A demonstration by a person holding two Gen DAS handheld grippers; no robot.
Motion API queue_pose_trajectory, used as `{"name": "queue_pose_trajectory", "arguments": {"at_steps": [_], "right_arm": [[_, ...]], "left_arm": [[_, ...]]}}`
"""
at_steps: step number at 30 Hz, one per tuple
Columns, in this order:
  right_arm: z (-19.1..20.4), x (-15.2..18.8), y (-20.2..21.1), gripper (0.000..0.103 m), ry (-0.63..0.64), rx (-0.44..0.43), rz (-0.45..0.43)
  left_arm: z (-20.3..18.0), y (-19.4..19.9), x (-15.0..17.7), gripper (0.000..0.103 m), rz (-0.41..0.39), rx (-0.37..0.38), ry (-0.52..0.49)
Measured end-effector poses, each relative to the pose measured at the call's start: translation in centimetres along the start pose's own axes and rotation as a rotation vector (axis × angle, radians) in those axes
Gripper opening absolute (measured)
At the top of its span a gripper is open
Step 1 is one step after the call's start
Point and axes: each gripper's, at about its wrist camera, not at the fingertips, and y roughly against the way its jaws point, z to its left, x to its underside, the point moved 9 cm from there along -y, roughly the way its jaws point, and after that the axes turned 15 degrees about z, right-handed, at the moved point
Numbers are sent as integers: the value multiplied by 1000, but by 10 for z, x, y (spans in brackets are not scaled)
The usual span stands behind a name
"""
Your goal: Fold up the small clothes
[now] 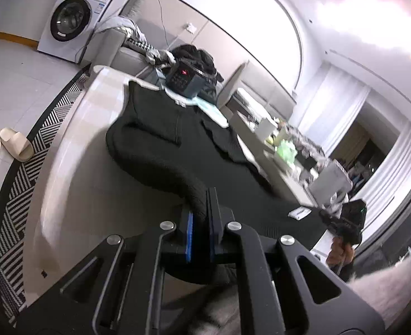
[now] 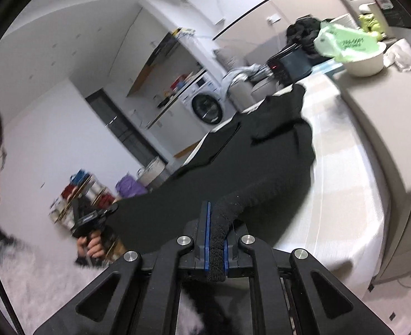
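Both tongs, left and right, are pinching the black garment's near hem above the table, leaving folding barely begun.

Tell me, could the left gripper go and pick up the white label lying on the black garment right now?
Probably not yet. The left gripper is shut on a rolled edge of the black garment, so it would have to let go first. Otherwise the white label lies uncovered on top.
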Motion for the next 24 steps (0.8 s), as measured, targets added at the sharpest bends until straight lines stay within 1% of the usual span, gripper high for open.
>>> {"name": "queue_pose_trajectory", "arguments": {"at_steps": [3,6,8,9,11,13,16,19,22,24], "right_arm": [[-7,-35,-12,7,-28,48,-56],[-11,-81,-28,7,-56,57,-125],[-14,-116,-40,7,-74,60,-181],[-16,-129,-44,7,-79,78,-199],[-21,-165,-59,7,-93,125,-239],[-28,-194,-71,7,-116,143,-263],[-39,-235,-85,7,-131,191,-299],[-51,-271,-97,7,-168,199,-316],[-66,-296,-103,7,-203,227,-330],[-79,-314,-110,7,-231,241,-330]], "left_arm": [[0,-1,-31,5,-30,-9,-5],[-1,-9,-74,5,-66,-35,-29],[0,-15,-105,5,-102,-65,-46],[2,-19,-122,5,-125,-77,-49],[4,-28,-152,5,-155,-75,-40],[9,-40,-180,5,-170,-85,-27],[24,-65,-224,5,-173,-96,8],[40,-93,-264,5,-166,-129,33],[60,-123,-300,5,-154,-127,71],[71,-139,-317,5,-148,-128,84]]}}
